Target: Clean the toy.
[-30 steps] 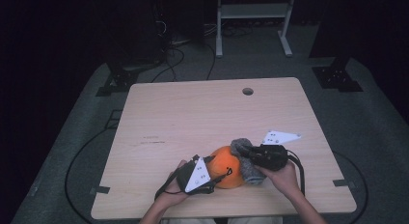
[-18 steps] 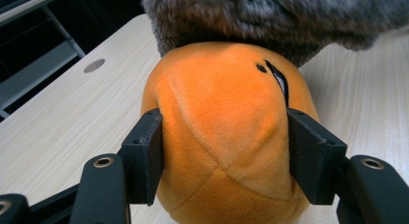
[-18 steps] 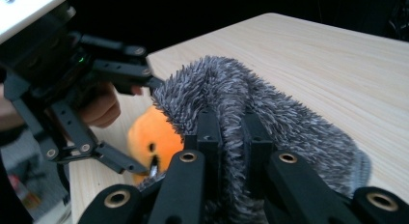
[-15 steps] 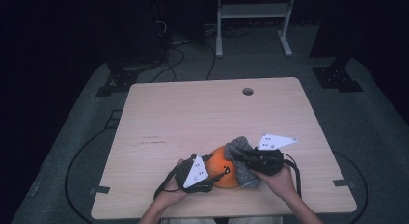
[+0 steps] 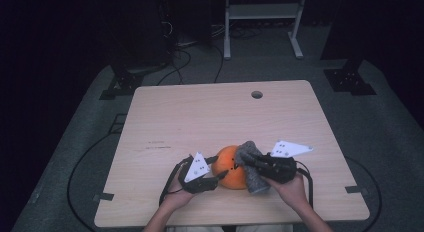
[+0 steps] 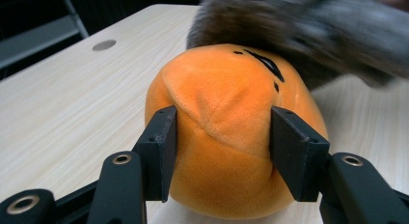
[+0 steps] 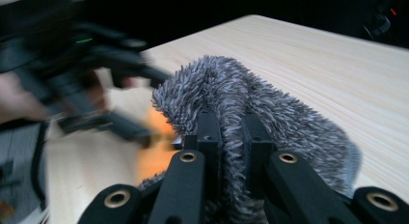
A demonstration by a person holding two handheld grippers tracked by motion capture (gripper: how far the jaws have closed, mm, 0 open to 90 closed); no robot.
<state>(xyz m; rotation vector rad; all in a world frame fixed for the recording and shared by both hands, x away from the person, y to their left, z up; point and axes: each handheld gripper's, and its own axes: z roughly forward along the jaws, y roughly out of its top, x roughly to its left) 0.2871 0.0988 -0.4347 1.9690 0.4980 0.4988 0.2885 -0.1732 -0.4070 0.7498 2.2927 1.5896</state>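
Observation:
A round orange plush toy (image 5: 229, 168) with a black stitched face lies near the table's front edge. My left gripper (image 5: 216, 175) comes at it from the left. Its jaws have just been closing, and the pads (image 6: 161, 147) now press into the plush (image 6: 226, 89) on both sides. A grey fuzzy cover (image 5: 251, 162) lies draped over the toy's right side. My right gripper (image 5: 261, 165) is shut on a fold of that grey fur (image 7: 289, 122). The orange toy (image 7: 154, 151) shows blurred beyond it. The grey cover (image 6: 289, 26) hangs over the toy's far end in the left gripper view.
The light wooden table (image 5: 200, 117) has a round cable hole (image 5: 257, 94) near its far edge. Both hands rest at the front edge. Dark stands, a white frame (image 5: 260, 22) and floor cables lie beyond the table.
The right gripper and the grey cover have shifted slightly over the toy. The left hand and the orange toy stay in place.

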